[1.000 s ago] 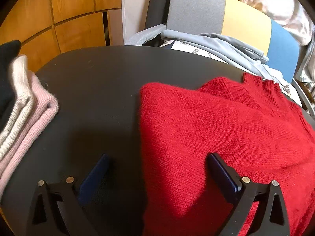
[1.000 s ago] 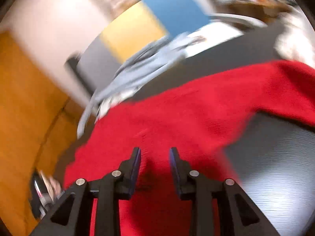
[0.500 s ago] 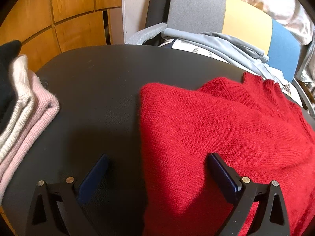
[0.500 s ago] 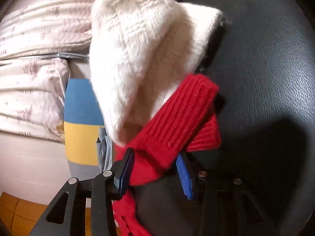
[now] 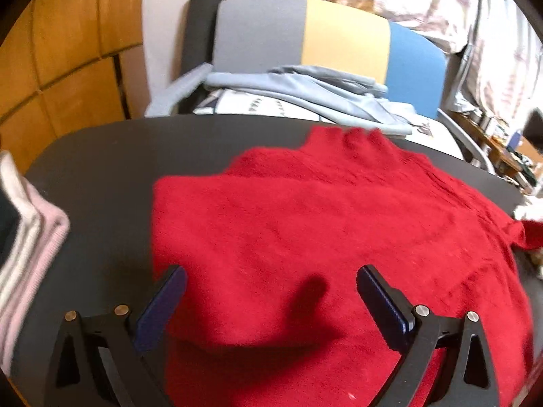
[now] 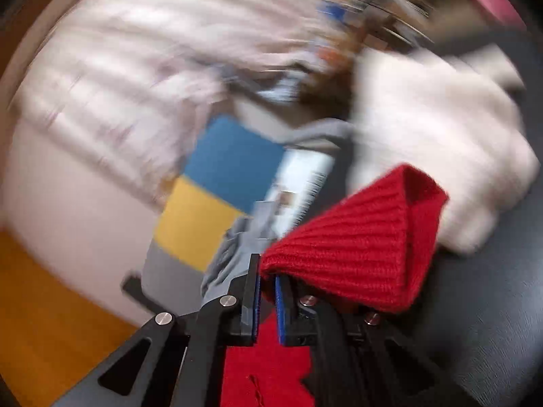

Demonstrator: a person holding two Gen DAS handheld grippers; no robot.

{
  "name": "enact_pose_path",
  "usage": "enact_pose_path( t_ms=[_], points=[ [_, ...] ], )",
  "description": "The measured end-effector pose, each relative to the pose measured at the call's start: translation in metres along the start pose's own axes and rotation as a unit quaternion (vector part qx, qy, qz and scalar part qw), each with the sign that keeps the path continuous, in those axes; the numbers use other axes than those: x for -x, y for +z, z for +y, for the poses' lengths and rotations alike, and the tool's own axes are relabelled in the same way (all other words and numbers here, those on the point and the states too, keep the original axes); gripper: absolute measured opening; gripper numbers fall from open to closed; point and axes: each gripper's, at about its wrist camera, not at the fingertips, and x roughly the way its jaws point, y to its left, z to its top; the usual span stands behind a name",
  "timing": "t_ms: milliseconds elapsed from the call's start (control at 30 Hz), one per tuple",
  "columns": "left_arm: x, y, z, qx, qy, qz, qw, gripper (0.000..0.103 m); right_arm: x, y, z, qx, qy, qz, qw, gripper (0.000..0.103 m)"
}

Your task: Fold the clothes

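A red knit sweater lies spread on the black table, collar toward the far edge. My left gripper is open and empty, hovering over the sweater's near left part. My right gripper is shut on the sweater's ribbed red cuff and holds it lifted off the table. The right wrist view is motion-blurred.
A stack of folded pink, white and dark knitwear sits at the table's left edge. A cream knit garment lies beyond the cuff. A grey, yellow and blue chair with light-blue clothes stands behind the table.
My right gripper has closed on the red cuff and lifted it. My left gripper has shifted right, now over the sweater.
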Motion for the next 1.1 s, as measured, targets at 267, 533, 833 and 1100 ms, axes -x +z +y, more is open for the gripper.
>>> enact_pose_path(
  t_ms=[267, 533, 833, 1100],
  points=[
    [0.002, -0.01, 0.017, 0.063, -0.023, 0.02, 0.9976, 0.101, -0.074, -0.118, 0.193, 0.276, 0.121, 0.092, 0.949, 0.005],
    [0.003, -0.005, 0.03, 0.095, -0.037, 0.021, 0.9945, 0.101, -0.153, -0.318, 0.218, 0.373, 0.126, 0.303, 0.868, 0.011],
    [-0.003, -0.008, 0.018, 0.086, -0.068, 0.036, 0.9933, 0.101, -0.08, -0.348, 0.152, 0.436, 0.115, 0.289, 0.845, 0.025],
    [-0.026, 0.018, -0.012, 0.12, -0.06, 0.065, 0.9889, 0.102, -0.101, -0.227, 0.04, 0.264, -0.033, 0.234, 0.935, 0.022]
  ],
)
